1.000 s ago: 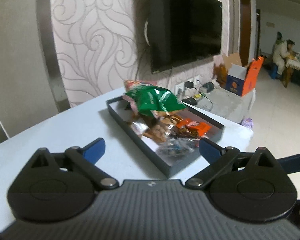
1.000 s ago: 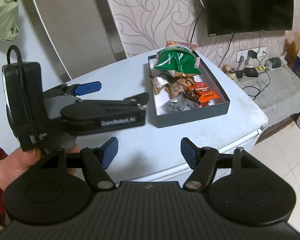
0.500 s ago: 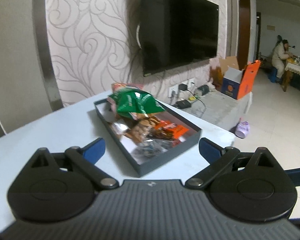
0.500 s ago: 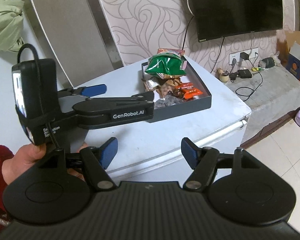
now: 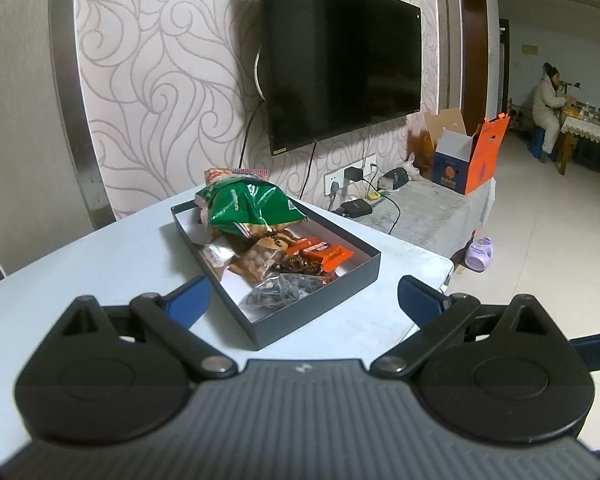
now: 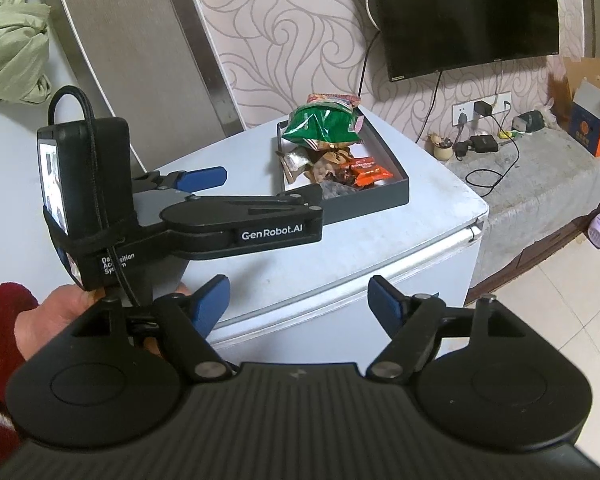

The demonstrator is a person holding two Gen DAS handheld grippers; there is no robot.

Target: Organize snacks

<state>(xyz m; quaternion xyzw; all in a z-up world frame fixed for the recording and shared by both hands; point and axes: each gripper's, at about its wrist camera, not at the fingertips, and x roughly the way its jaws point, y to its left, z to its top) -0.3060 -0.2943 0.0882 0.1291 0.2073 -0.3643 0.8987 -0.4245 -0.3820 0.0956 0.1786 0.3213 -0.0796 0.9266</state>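
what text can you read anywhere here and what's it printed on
"GenRobot.AI": white letters on the side of the left tool, seen from the right wrist.
"Da...sition Ac... Sys...m": lower on the same tool's body, partly hidden by a cable.
Print on the green bag, the orange wrappers and the orange carton: too small or blurred to read.

Mixed snack packets point(image 5: 276, 248) in dark tray point(image 5: 320, 312)
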